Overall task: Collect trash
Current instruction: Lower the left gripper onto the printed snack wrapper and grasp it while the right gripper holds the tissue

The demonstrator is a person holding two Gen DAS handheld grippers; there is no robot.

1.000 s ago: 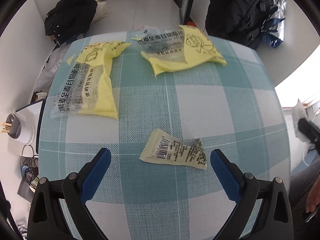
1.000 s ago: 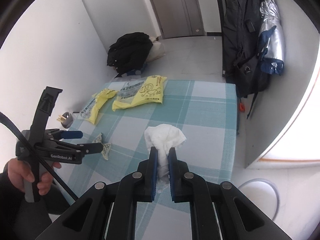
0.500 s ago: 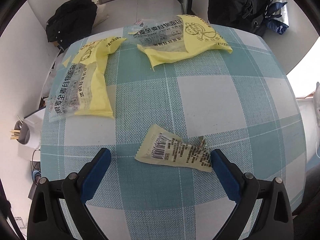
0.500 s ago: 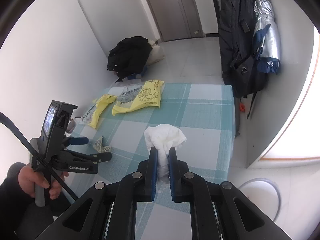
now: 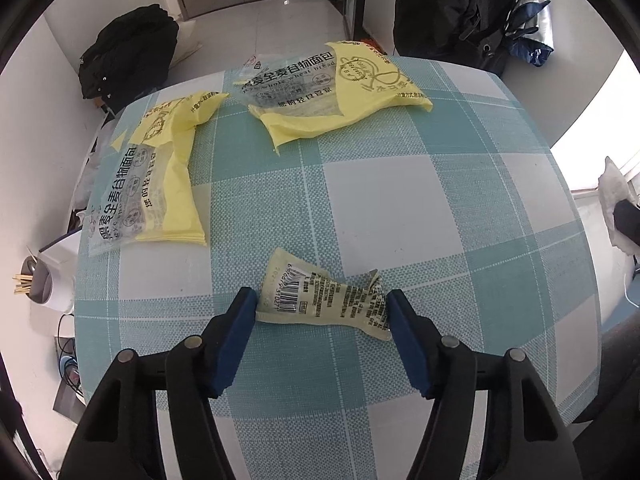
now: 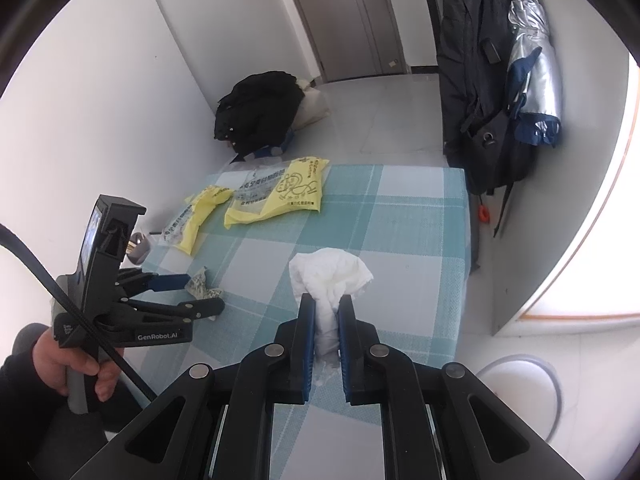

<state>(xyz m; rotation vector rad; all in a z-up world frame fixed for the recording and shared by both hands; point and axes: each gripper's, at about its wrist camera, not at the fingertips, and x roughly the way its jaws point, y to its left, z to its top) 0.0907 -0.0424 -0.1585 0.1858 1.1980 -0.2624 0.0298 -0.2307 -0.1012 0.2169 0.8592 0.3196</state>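
A small pale yellow wrapper (image 5: 320,300) with a barcode lies flat on the checked tablecloth (image 5: 400,208). My left gripper (image 5: 320,310) points steeply down at it. Its jaws are closing, and the blue pads (image 5: 240,320) stand right at the wrapper's two short ends, which are not squeezed. From the right wrist view the left gripper (image 6: 204,292) straddles the wrapper (image 6: 198,284) while a hand grips its handle. My right gripper (image 6: 326,308) is shut on a crumpled white tissue (image 6: 328,276), held above the table's near edge.
Two empty yellow bread bags (image 5: 336,92) (image 5: 152,184) lie at the table's far side. A cup with sticks (image 5: 38,284) stands off the left edge. Black bags (image 6: 260,112) sit on the floor, a backpack and umbrella (image 6: 532,80) hang right, and a round white rim (image 6: 516,384) sits low right.
The left gripper's jaws have narrowed from wide open until they frame the small wrapper, and the gripper has come closer to it. The right gripper and tissue have stayed put.
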